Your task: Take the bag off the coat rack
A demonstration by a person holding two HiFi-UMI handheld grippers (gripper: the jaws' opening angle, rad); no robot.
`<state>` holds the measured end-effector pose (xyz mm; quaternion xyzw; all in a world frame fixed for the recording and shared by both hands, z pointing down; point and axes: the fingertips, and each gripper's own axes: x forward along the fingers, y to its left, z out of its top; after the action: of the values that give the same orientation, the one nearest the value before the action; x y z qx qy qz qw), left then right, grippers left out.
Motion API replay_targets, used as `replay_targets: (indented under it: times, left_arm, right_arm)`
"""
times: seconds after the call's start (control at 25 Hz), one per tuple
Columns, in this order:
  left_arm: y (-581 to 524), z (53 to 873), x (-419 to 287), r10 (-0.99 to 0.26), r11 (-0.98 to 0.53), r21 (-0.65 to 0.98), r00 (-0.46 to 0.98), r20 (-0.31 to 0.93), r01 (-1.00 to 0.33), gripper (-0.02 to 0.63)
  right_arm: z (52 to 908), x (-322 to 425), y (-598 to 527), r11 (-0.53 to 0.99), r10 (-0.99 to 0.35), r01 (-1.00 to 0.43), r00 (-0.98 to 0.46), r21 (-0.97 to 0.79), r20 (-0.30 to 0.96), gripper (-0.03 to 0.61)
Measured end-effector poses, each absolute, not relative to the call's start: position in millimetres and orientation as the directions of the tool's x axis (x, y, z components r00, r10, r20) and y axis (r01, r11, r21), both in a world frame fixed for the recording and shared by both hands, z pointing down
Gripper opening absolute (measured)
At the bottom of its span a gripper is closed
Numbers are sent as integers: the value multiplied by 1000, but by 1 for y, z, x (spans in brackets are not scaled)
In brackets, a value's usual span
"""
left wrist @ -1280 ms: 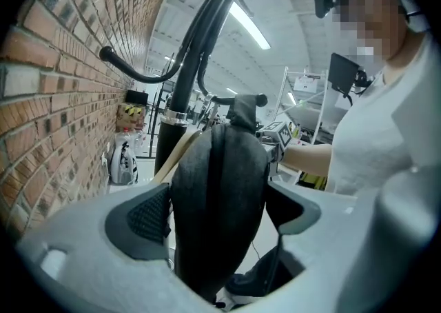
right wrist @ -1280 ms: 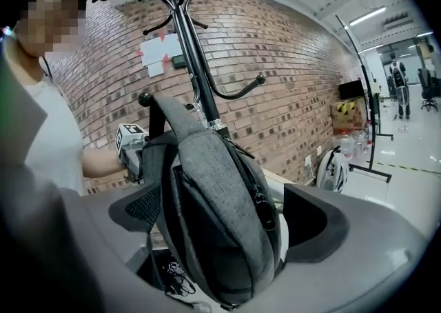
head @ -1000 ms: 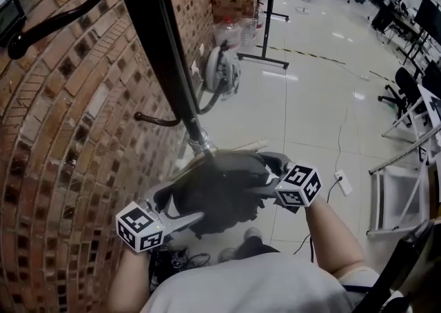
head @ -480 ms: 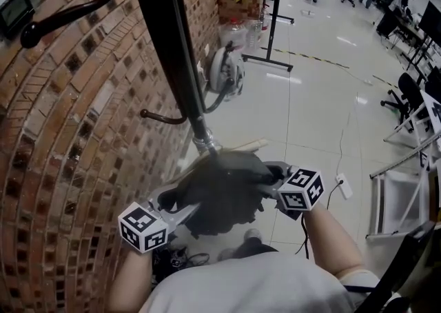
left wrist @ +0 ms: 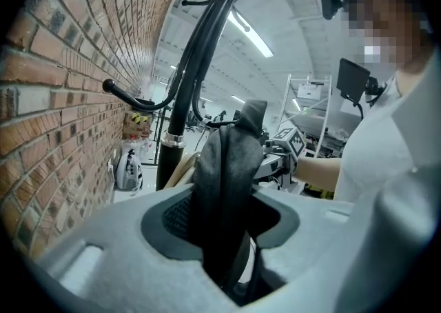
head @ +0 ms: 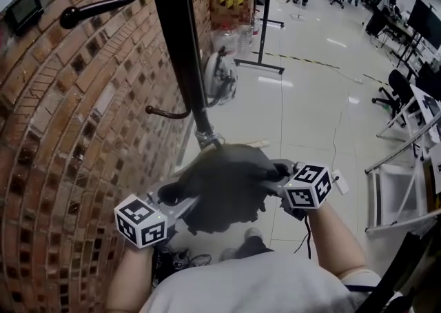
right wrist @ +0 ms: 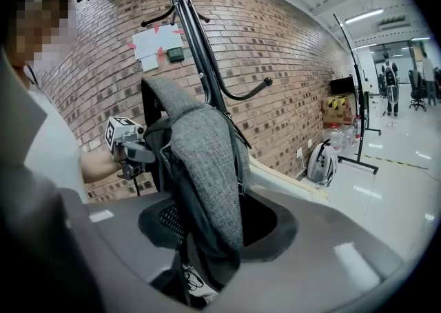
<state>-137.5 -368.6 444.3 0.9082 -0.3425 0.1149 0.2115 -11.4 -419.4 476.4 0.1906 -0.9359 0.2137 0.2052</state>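
The dark grey bag (head: 224, 187) hangs slumped between the two tools in front of the person's chest, just under the metal collar (head: 207, 138) on the coat rack (head: 185, 49) pole. The bag's top edge meets the pole in the head view. Whether a strap is on a hook cannot be told, because the fabric covers that spot.

The left tool (head: 180, 203) comes in from the brick wall (head: 62, 132) side. Its jaws are closing on a thick upright fold of the bag, and the fold fills the gap between the pads in the left gripper view. The right tool (head: 275, 179) is closing on the opposite side. In the right gripper view, grey woven fabric and a darker lining drape down between its pads.

From the head view, both sets of fingertips are buried under the bag, and only the marker cubes and tool bodies show. The person's hands are mostly hidden behind the cubes.

The rack's base is out of sight beneath the bag, and its top is cut off by the frame edge. One lower hook (head: 165, 113) curves out bare toward the wall. A pale rounded object (head: 220, 74) rests on the floor (head: 303, 112) by the wall, partly behind the pole and too small to identify.
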Motion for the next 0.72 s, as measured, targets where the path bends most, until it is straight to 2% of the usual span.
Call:
replay_targets:
  times: [0.44, 0.72]
  left_arm:
    - [-302, 470, -116, -467, -745, 338, 812, 349, -574, 161]
    - [-241, 469, -92, -459, -753, 347, 824, 331, -559, 161]
  right_arm:
    - [504, 14, -329, 748, -345, -544, -808, -381, 477, 164]
    - [500, 39, -266, 747, -352, -552, -801, -371, 484, 161]
